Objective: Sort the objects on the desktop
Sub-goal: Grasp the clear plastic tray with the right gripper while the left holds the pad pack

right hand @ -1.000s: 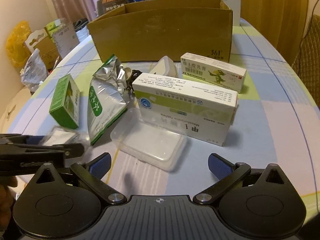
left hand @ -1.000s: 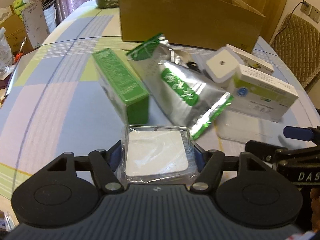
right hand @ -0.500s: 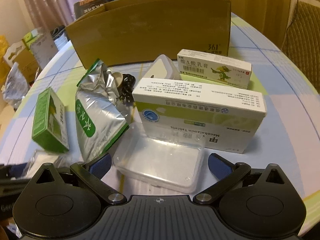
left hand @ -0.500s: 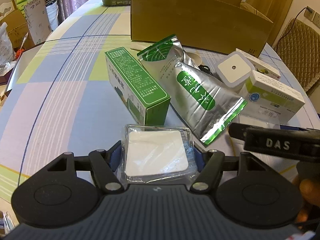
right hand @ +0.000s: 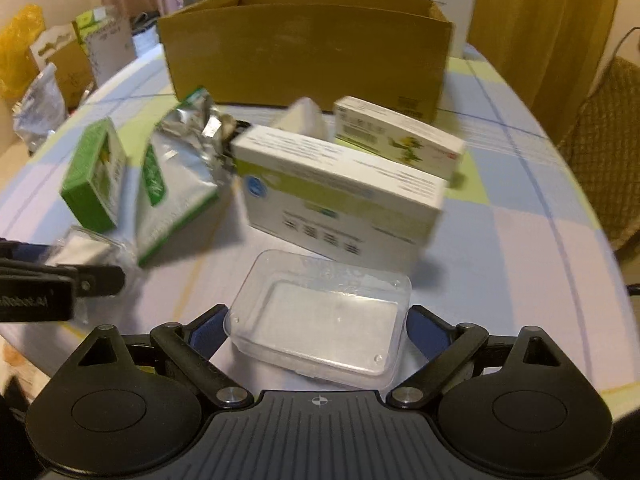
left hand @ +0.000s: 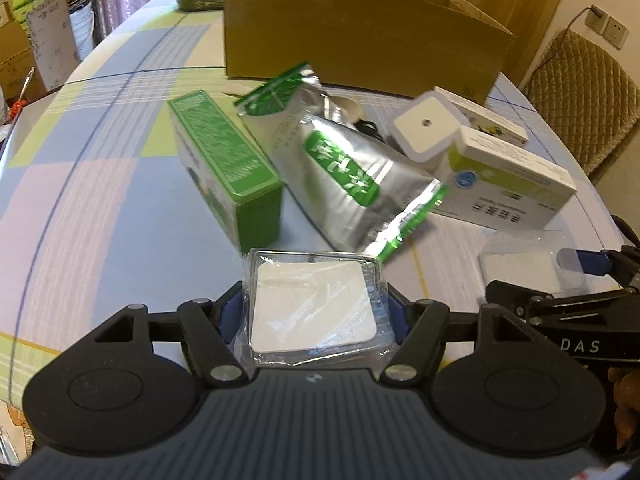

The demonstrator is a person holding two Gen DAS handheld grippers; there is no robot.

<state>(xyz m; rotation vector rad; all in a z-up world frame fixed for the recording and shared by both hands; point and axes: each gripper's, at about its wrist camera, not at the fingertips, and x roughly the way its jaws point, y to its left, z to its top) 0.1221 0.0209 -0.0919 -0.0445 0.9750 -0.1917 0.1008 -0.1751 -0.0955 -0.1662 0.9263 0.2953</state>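
My left gripper (left hand: 314, 314) is shut on a clear plastic packet (left hand: 312, 304) with a white square pad inside, held just above the table. My right gripper (right hand: 318, 326) is open and low over the table. A clear plastic case (right hand: 320, 320) lies flat between its fingers, whose blue pads sit close to its short sides. From the left wrist view the same case (left hand: 528, 268) appears at the right under the right gripper's finger (left hand: 592, 260). From the right wrist view the left gripper (right hand: 80, 276) shows at the left edge with its packet.
On the pastel checked tablecloth (left hand: 80, 208) lie a green box (left hand: 224, 160), a silver pouch (left hand: 344, 176), a white square device (left hand: 426, 128), a white-and-lime medicine box (right hand: 340, 196) and an ointment box (right hand: 396, 136). An open cardboard box (right hand: 308, 48) stands behind. A chair (left hand: 580, 92) is at the right.
My right gripper has moved forward and down, so the clear case now lies between its fingers. My left gripper still holds the packet and has swung a little to the left.
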